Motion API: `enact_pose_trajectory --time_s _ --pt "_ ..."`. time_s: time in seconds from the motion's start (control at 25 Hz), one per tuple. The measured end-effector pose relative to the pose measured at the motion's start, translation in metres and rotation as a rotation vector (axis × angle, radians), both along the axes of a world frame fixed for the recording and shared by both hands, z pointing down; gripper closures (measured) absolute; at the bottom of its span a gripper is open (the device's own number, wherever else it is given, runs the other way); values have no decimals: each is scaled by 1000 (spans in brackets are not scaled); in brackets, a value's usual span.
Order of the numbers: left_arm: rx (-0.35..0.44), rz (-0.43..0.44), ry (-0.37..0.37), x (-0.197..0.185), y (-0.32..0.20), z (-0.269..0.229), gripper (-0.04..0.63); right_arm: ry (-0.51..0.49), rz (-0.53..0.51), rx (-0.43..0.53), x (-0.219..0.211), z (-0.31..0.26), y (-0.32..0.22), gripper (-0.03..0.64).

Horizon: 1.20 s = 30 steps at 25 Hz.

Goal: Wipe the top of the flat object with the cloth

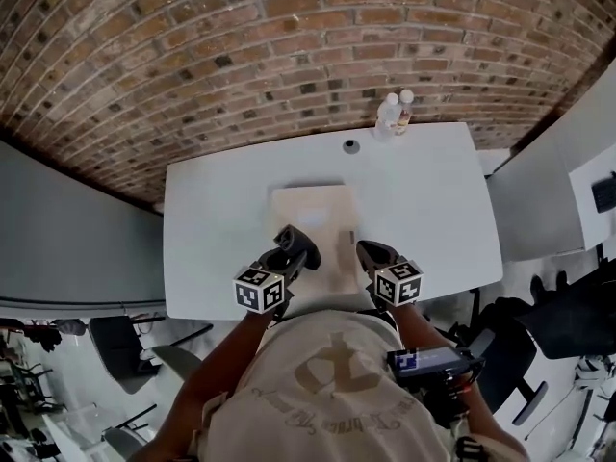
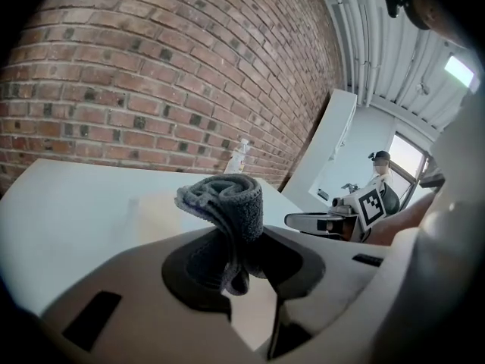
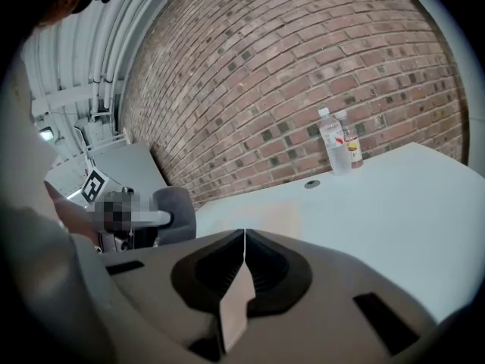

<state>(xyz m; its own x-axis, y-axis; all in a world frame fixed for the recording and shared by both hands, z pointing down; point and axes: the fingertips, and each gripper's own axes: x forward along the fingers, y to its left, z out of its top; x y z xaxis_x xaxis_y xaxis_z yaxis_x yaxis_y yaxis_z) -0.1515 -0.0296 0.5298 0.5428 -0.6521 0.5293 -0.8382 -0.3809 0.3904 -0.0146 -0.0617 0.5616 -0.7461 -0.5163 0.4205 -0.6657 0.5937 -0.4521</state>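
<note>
The left tool (image 1: pixel 296 245) was shut tight on a grey cloth (image 2: pixel 225 203). The cloth was bunched up and stuck out past the jaws. The flat thing was a pale board (image 1: pixel 310 210). It lay in the middle of the white table (image 1: pixel 212 248), right in front of the person. The cloth hung over the near left part of the board, but I could not tell if it touched the top. The right tool (image 1: pixel 371 255) was just beside the board's right edge. Its jaws were pressed together and had nothing in them. Two bottles (image 1: pixel 397 112) stood far off at the back of the table. It looked like the wiping was only starting, with the cloth at the near end of the board. Next, the cloth would need to press down flat and rub across the whole top. The right tool might need to keep the board from sliding.
</note>
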Motion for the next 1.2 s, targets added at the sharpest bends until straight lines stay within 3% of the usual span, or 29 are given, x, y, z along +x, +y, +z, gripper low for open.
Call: enact_pose_trajectory --time_s 0.72,1.2 --pt "12 37 -70 12 -88 -9 485 63 -69 -72 -7 35 -37 594" --pt "-37 64 -80 24 -145 10 485 67 -60 -152 -15 54 -55 592"
